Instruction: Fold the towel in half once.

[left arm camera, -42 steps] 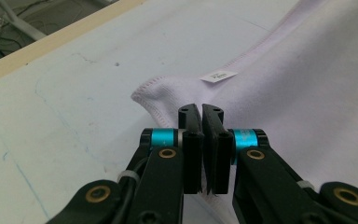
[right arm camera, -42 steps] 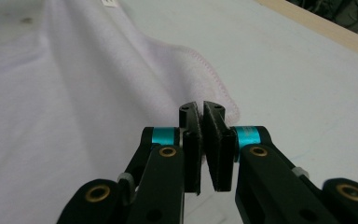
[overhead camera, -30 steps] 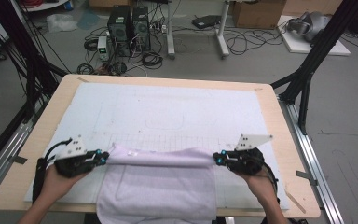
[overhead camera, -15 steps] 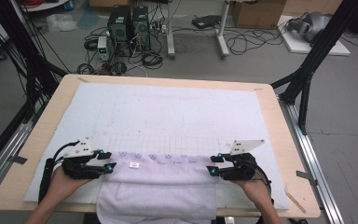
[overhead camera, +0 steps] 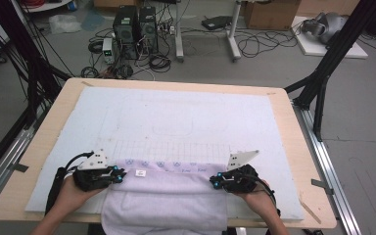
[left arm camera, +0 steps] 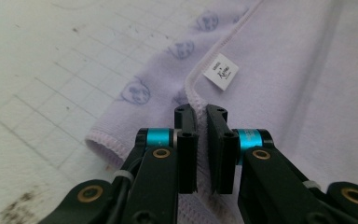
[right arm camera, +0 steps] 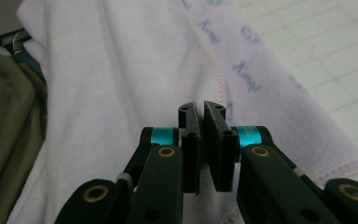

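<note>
A lavender towel [overhead camera: 166,196] lies folded at the near edge of the white grid mat [overhead camera: 176,117], its lower part hanging over the table's front. A small white label [left arm camera: 220,74] sits on the top layer near the left corner. My left gripper [overhead camera: 121,175] rests at that corner. Its jaws have just been closing, and in the left gripper view [left arm camera: 201,109] the stitched hem runs in between them. My right gripper [overhead camera: 215,183] lies at the top layer's right corner, its jaws [right arm camera: 201,106] shut beside the hem. Whether they pinch fabric I cannot see.
The mat covers most of the wooden table [overhead camera: 286,117], with bare mat beyond the towel. Metal rails run along both table sides. Computer cases [overhead camera: 134,22], cables and black stand legs [overhead camera: 323,73] crowd the floor behind. An olive garment [right arm camera: 4,116] shows by the towel's edge.
The raised fold of towel has been laid flat toward the near edge. Both grippers came down and nearer with it, opened half a second ago, and now stand shut again.
</note>
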A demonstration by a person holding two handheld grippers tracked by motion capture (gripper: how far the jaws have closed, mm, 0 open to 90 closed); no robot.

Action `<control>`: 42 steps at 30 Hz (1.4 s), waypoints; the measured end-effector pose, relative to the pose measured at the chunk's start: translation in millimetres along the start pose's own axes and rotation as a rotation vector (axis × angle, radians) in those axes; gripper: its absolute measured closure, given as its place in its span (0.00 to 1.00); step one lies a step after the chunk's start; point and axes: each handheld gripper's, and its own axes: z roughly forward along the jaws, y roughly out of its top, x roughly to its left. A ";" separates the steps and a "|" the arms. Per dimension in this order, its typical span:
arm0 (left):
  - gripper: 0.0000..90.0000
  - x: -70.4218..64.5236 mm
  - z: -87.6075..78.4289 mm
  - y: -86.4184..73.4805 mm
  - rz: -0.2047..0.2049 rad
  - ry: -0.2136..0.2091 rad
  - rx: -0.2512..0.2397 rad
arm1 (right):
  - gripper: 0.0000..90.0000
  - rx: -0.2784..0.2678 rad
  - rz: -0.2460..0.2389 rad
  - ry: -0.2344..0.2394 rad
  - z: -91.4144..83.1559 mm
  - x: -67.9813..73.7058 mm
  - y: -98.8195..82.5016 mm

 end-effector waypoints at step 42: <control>0.49 45.3 31.5 -6.7 -0.120 0.070 0.066 | 0.49 -0.003 0.077 -0.150 0.6 -42.1 -13.5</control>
